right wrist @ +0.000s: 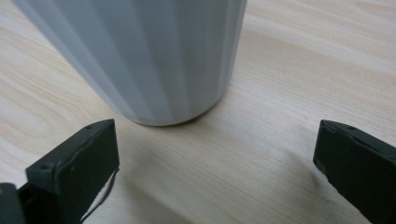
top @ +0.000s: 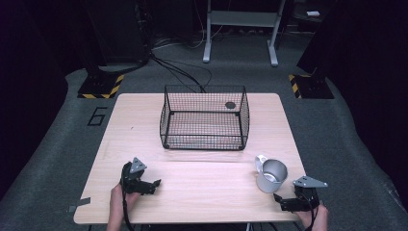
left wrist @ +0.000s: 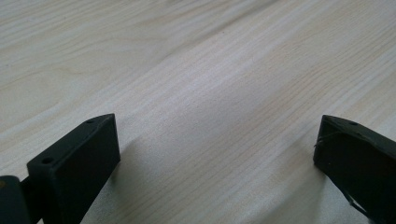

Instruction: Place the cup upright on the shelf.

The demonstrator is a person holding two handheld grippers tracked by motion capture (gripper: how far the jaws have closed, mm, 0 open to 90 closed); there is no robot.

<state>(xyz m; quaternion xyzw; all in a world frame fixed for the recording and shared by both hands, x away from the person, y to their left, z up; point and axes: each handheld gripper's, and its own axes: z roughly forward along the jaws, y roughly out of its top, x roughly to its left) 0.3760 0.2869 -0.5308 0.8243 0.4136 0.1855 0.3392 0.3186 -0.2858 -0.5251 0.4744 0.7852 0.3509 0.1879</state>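
Note:
A pale grey ribbed mug (top: 270, 175) with a white handle stands upright on the wooden table (top: 202, 192), near its front right. Its lower wall (right wrist: 154, 60) looms close ahead of my right gripper (right wrist: 217, 154), whose jaws stand wide apart with nothing between them. In the high view the right gripper (top: 284, 201) rests at the table's front right edge, just below the mug. My left gripper (top: 153, 186) lies at the front left, held by a hand. Its jaws are also wide apart over bare wood (left wrist: 215, 149). A black wire basket (top: 204, 118) stands at the table's far middle.
A small dark disc (top: 230, 105) shows at the basket's back right. Beyond the table are grey floor, cables (top: 183, 72), a white frame (top: 240, 29) and yellow-black striped bases (top: 101, 86). Bare tabletop lies between the two grippers.

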